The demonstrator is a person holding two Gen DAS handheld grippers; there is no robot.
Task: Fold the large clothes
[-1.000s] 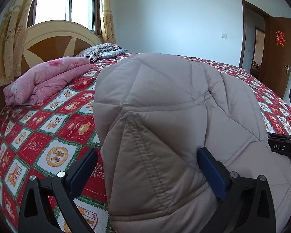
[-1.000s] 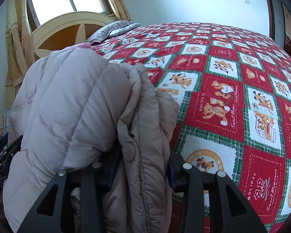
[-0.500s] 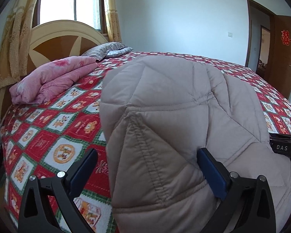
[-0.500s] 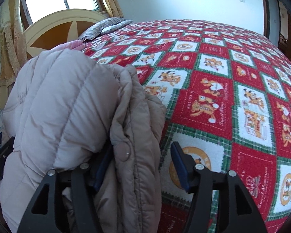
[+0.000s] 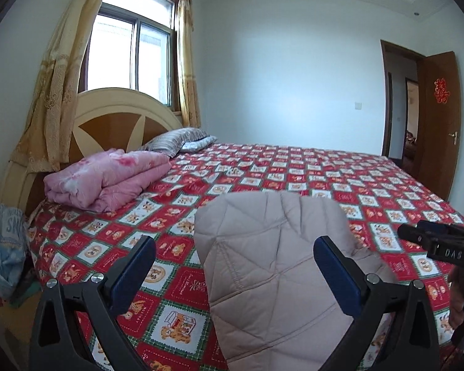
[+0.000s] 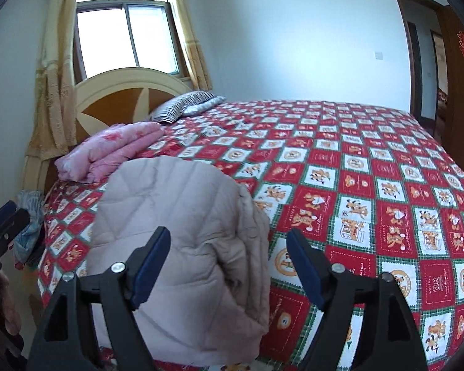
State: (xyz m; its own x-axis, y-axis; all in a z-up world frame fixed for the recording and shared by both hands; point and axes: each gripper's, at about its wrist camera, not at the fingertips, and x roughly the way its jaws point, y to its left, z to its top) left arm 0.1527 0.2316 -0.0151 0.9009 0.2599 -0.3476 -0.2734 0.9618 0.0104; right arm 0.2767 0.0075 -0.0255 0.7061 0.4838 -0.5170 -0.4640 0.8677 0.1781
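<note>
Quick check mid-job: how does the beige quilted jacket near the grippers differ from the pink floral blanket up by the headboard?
The beige quilted jacket is plain with diamond stitching; the pink floral blanket bears a darker pink print. The jacket lies at the bed's near edge, in front of both grippers; the blanket sits far off against the wooden headboard. The jacket is a puffy, rounded bundle; the blanket is folded in flatter layers. Both rest folded on the red patterned bedspread.

Bedroom, daylight, pale walls.
Bed with red-green checked cartoon bedspread fills the room; arched cream-and-brown headboard far left under a bright window with yellow curtains. Folded pink quilt and striped pillow near headboard. Open brown door far right.
</note>
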